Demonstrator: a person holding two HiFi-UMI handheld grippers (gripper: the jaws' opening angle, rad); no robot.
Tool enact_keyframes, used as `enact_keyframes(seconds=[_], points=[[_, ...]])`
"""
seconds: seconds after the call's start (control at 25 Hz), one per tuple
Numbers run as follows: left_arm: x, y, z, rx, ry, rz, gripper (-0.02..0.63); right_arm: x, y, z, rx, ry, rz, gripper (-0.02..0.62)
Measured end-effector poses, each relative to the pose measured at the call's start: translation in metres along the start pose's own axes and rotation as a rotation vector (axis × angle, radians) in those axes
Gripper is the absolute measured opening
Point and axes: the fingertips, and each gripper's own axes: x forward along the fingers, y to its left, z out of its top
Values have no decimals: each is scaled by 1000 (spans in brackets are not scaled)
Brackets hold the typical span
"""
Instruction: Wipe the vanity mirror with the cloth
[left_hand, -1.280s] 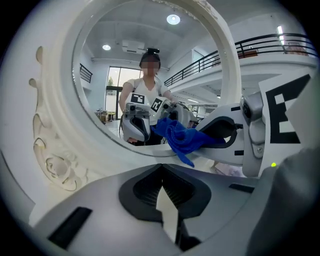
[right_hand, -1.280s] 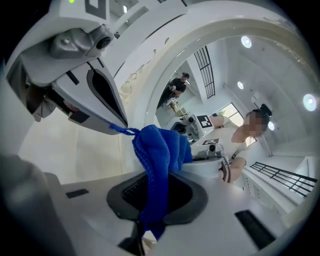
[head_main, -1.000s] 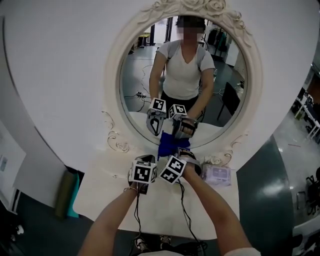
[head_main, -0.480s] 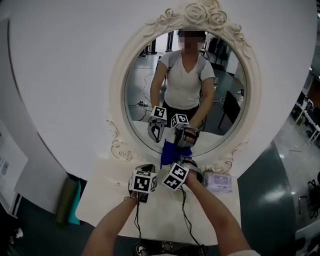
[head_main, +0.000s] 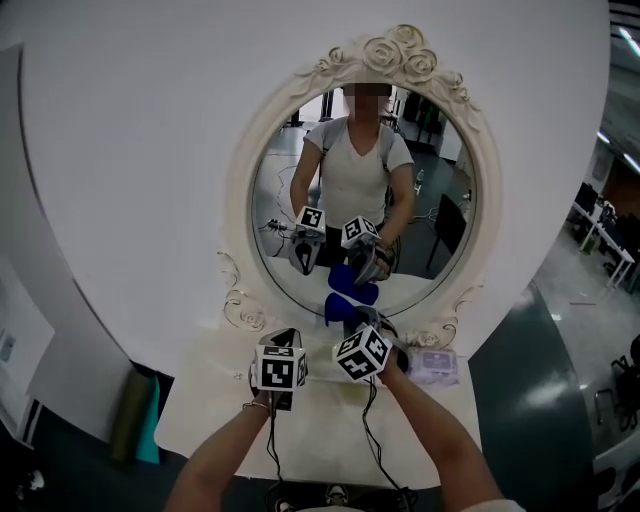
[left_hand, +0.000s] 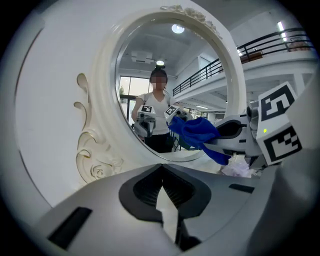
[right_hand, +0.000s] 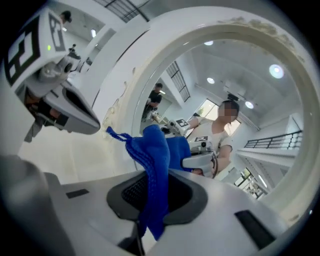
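The oval vanity mirror (head_main: 400, 150) in its ornate white frame (head_main: 240, 200) stands on a white table against the wall. My right gripper (head_main: 348, 320) is shut on a blue cloth (head_main: 338, 308), held up at the lower rim of the glass, with its reflection just above. In the right gripper view the cloth (right_hand: 155, 165) hangs from the shut jaws (right_hand: 149, 222), close to the mirror glass (right_hand: 240, 100); I cannot tell whether it touches. My left gripper (head_main: 284, 340) hovers beside it on the left, shut and empty (left_hand: 162, 200). From there the cloth (left_hand: 197, 132) shows at the right.
A packet of wipes (head_main: 433, 365) lies on the white table (head_main: 210, 400) right of my right gripper, below the frame. Cables hang from both grippers over the table's front edge. A green roll (head_main: 130, 415) leans on the floor at the left.
My right gripper has lifted the blue cloth from just above the table up to the mirror's lower rim. The left gripper has stayed beside it. My head has tilted up.
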Motion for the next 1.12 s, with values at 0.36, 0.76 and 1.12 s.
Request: enact_keyframes(seconds=[0.36, 0.76, 1.12], points=[[-68, -12, 29, 43, -148, -33, 9, -112, -42, 31, 463, -284, -109, 67], [-112, -55, 5, -37, -230, -129, 9, -193, -13, -27, 733, -314, -209, 67], [-133, -81, -26, -101, -194, -105, 9, -218, 11, -70, 812, -309, -205, 67]])
